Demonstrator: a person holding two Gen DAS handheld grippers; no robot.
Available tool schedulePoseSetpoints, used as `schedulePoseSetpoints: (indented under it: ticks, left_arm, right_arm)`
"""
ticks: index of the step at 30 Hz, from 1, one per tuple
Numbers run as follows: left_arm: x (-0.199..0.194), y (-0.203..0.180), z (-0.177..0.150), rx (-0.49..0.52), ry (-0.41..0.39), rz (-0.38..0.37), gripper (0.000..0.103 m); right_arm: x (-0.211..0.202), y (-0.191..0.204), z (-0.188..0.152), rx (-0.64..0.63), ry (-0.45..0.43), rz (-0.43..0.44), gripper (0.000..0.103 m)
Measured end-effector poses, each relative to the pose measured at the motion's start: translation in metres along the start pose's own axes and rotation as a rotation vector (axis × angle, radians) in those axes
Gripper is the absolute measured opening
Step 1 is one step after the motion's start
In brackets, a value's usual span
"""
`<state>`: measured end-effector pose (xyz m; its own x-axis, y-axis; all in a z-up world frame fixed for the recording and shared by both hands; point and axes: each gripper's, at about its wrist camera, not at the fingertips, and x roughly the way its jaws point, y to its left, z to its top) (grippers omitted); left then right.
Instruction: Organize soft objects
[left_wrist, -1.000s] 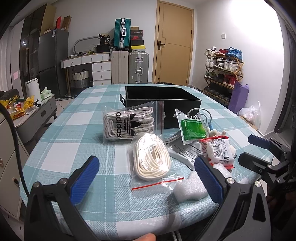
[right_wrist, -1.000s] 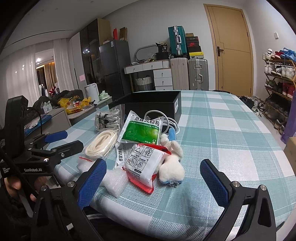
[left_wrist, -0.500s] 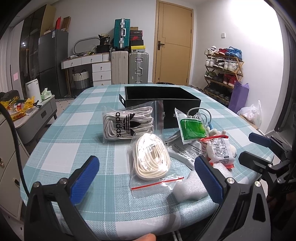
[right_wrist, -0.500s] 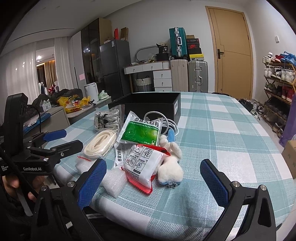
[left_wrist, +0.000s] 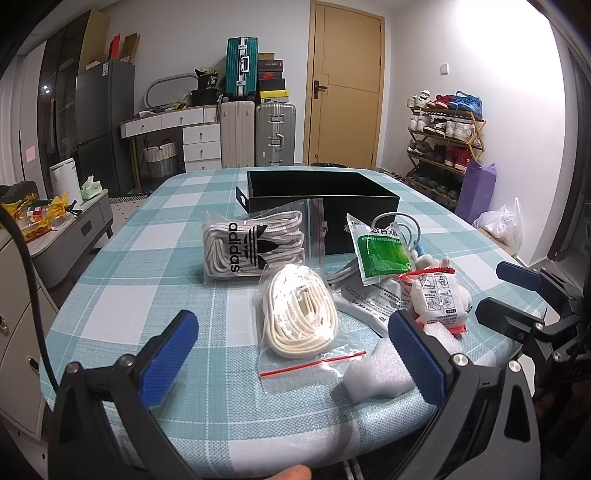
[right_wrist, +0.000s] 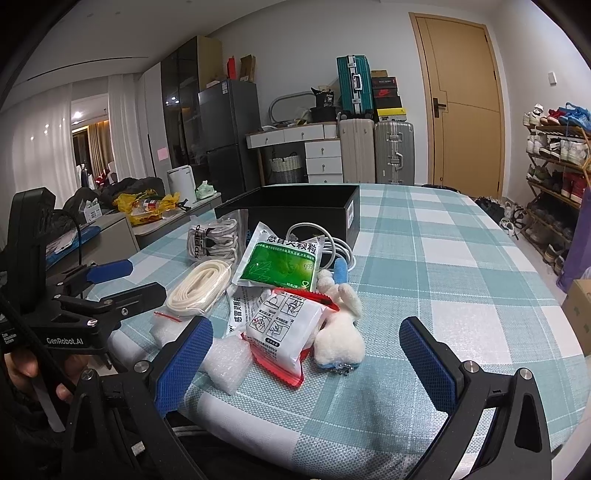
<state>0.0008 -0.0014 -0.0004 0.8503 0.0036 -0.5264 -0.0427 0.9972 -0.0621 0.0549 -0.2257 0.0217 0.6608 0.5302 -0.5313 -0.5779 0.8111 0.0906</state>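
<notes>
Left hand-held gripper (left_wrist: 291, 354) spread wide, empty, low at counter (left_wrist: 147, 295) edge. L to R on checked cloth: adidas lace bag (left_wrist: 255, 247), cream lace bag (left_wrist: 301, 319) w/ foam block (left_wrist: 376, 373) near it, green sachet (left_wrist: 382, 256), red-edged pack (right_wrist: 282, 332), white plush (right_wrist: 340, 332). Black box (left_wrist: 321, 199) behind. Right hand-held gripper (right_wrist: 306, 363) also spread, empty.

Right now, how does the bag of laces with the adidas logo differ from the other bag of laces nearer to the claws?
The adidas bag carries a bold black logo; the plain bag has no print, only a red strip at its near end. The adidas bag lies farther back, just in front of the black box; the plain bag lies closer to the table's near edge. The adidas laces look greyish white, the plain ones cream. Both are clear bags holding coiled laces, untouched.
</notes>
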Motion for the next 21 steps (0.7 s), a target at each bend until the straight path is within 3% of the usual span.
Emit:
schedulePoseSetpoints:
  ticks: [11, 21]
  left_arm:
    - [-0.001, -0.009, -0.003, 0.033, 0.01, -0.025, 0.103]
    - [0.001, -0.024, -0.006, 0.089, 0.056, -0.116, 0.103]
  right_arm:
    - [-0.001, -0.004, 0.001, 0.014, -0.003, -0.008, 0.103]
    - [0.001, -0.004, 0.001, 0.017, 0.0, -0.007, 0.103]
